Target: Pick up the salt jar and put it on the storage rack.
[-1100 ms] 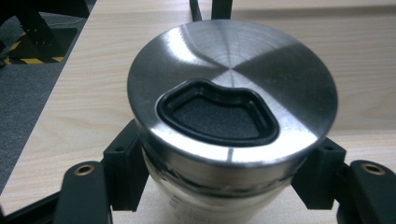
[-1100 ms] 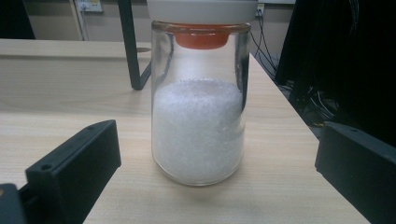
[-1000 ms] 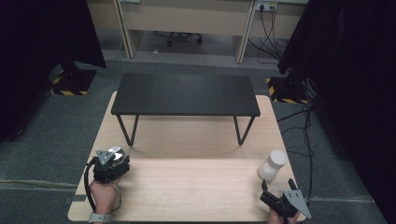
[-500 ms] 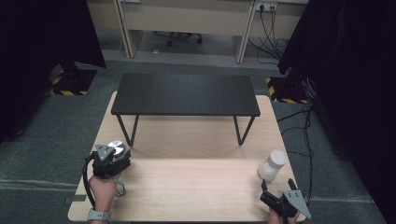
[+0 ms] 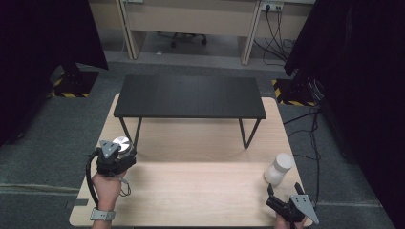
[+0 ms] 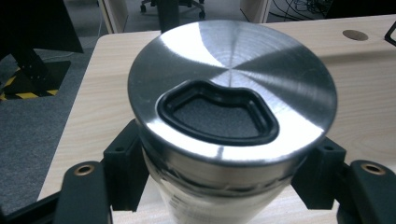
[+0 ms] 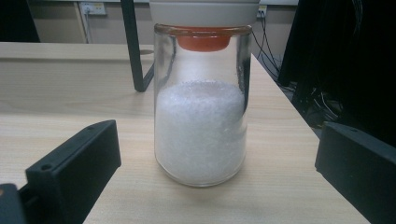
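My left gripper (image 5: pixel 117 151) is shut on a canister with a brushed-metal lid (image 5: pixel 121 143), holding it above the left side of the wooden table (image 5: pixel 200 188). In the left gripper view the lid (image 6: pixel 232 88) has a black rubber-rimmed recess, and the black pads (image 6: pixel 123 163) press on the canister's sides just below it. A glass jar (image 5: pixel 279 168) with a white cap, half full of white granules, stands at the right. My right gripper (image 5: pixel 273 196) sits open just short of it. In the right gripper view the jar (image 7: pixel 201 121) stands ahead between the spread jaws, untouched.
A low black bench-like table (image 5: pixel 189 97) on thin metal legs stands across the far half of the wooden table. One leg (image 7: pixel 133 46) rises behind the jar. Grey carpet surrounds the table, with cables (image 5: pixel 310 119) on the floor at the right.
My left gripper has lifted the metal-lidded canister and carried it slightly away from the near edge. The right gripper and the glass jar have stayed where they were.
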`<state>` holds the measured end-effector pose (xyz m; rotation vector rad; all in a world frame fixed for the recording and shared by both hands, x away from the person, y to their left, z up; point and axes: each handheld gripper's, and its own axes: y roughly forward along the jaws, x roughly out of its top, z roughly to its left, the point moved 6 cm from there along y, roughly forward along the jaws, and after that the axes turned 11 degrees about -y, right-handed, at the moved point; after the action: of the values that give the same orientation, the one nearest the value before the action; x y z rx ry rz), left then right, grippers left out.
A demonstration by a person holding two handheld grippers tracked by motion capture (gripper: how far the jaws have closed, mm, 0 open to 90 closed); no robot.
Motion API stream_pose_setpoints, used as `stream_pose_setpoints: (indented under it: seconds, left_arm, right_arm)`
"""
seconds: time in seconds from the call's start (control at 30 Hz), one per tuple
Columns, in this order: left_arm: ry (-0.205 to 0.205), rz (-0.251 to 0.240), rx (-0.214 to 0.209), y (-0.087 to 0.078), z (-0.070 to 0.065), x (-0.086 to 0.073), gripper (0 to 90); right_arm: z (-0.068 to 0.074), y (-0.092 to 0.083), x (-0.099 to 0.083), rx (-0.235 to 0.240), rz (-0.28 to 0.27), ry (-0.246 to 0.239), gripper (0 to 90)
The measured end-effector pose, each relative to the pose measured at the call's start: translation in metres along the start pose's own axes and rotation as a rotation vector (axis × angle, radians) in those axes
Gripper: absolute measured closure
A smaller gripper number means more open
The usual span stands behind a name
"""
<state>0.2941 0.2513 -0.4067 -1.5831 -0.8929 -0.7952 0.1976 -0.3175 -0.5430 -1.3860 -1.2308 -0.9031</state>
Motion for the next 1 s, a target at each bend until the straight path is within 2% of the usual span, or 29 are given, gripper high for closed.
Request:
stream_pose_setpoints:
  seconds: [0.5, 0.73, 0.83, 1.0]
  left_arm:
    - [-0.007, -0.020, -0.048, -0.005, -0.015, 0.025, 31.1]
    - [0.008, -0.036, -0.046, -0.011, -0.026, 0.039, 31.1]
    - [0.007, -0.041, -0.061, -0.012, -0.027, 0.043, 31.1]
    - [0.011, -0.046, -0.053, -0.016, -0.032, 0.052, 31.1]
  right_arm:
    - [0.002, 0.000, 0.000, 0.006, 0.003, -0.033, 0.4]
    - [0.002, 0.000, 0.000, 0.012, 0.002, -0.037, 0.4]
    - [0.001, 0.000, 0.000, 0.017, 0.002, -0.037, 0.4]
    - [0.001, 0.000, 0.000, 0.021, -0.001, -0.040, 0.4]
